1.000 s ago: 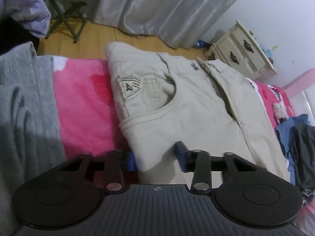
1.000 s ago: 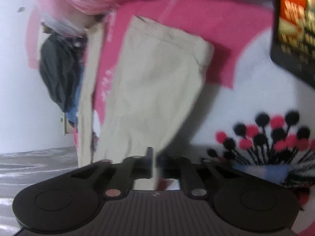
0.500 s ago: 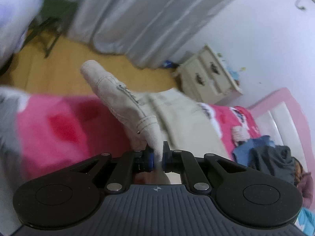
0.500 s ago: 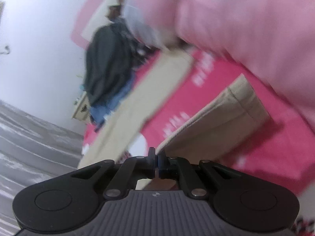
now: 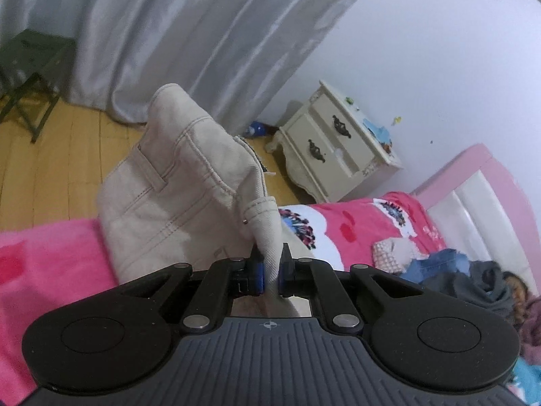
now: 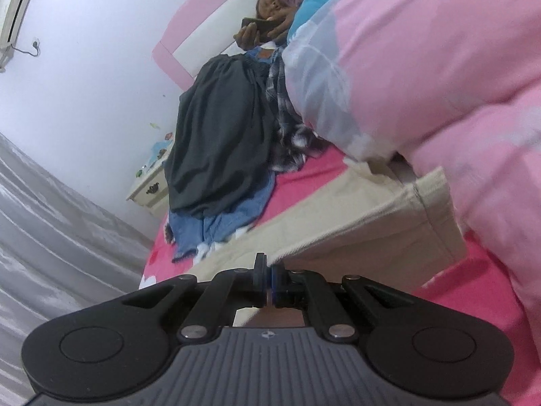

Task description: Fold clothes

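A bed (image 5: 44, 253) with a pink sheet fills the lower part of both views, and a grey curtain (image 5: 169, 34) hangs behind it over a wood floor (image 5: 50, 162). A pink quilt (image 6: 439, 84) bulks on the right of the right wrist view, lying over one end of the beige trousers (image 5: 175, 186), which stretch across the sheet. In the left wrist view their waist end is lifted off the bed into a peak. A dark garment (image 6: 216, 128) lies on jeans (image 6: 219, 223) near the headboard, where a person holds a phone (image 6: 258, 25). A cream nightstand (image 5: 334, 149) stands by the wall. The left gripper (image 5: 269, 270) is clenched on a fold of the trousers' waistband; the right gripper (image 6: 268, 277) is clenched on a thin edge of the trousers' leg
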A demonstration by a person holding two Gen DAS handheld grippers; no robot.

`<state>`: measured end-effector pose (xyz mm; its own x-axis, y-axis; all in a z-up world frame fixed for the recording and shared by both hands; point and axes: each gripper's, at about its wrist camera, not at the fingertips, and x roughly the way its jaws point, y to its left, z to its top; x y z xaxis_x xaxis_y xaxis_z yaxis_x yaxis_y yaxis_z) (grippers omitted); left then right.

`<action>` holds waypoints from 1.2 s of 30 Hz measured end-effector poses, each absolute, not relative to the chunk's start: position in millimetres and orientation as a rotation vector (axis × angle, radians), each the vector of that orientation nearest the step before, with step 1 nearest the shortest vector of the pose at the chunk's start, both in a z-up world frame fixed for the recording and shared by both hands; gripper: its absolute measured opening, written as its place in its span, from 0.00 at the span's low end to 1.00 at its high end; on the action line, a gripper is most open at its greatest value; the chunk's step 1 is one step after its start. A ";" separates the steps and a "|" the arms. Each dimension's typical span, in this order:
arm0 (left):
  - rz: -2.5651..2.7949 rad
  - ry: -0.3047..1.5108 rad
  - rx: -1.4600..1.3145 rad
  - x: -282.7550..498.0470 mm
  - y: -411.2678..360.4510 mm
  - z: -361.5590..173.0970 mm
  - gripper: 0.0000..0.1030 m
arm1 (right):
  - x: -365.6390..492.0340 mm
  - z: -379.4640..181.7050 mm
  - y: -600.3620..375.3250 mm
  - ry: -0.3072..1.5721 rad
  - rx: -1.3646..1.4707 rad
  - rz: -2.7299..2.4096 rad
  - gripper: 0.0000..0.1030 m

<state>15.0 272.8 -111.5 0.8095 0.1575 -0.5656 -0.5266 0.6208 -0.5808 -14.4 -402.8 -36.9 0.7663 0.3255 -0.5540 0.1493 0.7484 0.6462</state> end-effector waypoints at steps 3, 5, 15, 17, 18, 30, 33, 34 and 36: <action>0.423 0.519 -0.809 39.6 270.3 -117.8 0.06 | 10.8 -45.7 -404.8 0.709 0.741 0.093 0.02; 0.425 0.532 -0.809 55.4 269.9 -121.4 0.06 | 27.6 -52.0 -406.1 0.717 0.744 0.081 0.02; 0.458 0.604 -0.756 125.7 268.9 -151.8 0.08 | 121.4 -90.5 -410.2 0.785 0.696 0.028 0.02; 0.470 0.674 -0.726 141.9 272.3 -167.5 0.10 | 145.2 -105.5 -412.6 0.833 0.691 0.033 0.03; 0.465 0.702 -0.712 148.0 273.8 -174.4 0.12 | 157.4 -114.4 -415.0 0.862 0.696 0.039 0.04; 0.339 0.793 -0.807 170.6 298.5 -160.3 0.35 | 206.9 -155.7 -446.9 0.858 0.789 0.027 0.47; 0.346 0.791 -0.934 175.5 308.2 -173.2 0.46 | 202.9 -157.1 -439.0 0.836 0.733 -0.003 0.48; 0.316 0.769 -1.008 174.5 313.9 -177.6 0.50 | 200.8 -157.6 -436.5 0.828 0.711 -0.006 0.48; 0.274 0.727 -1.183 173.8 326.6 -186.3 0.52 | 196.8 -158.4 -431.5 0.814 0.668 -0.014 0.48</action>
<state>173.8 326.6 -186.3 0.7456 -0.1718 -0.6439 -0.5537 0.3780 -0.7420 196.8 -431.5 -158.4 0.6981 0.2361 -0.6759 0.2592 0.7967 0.5460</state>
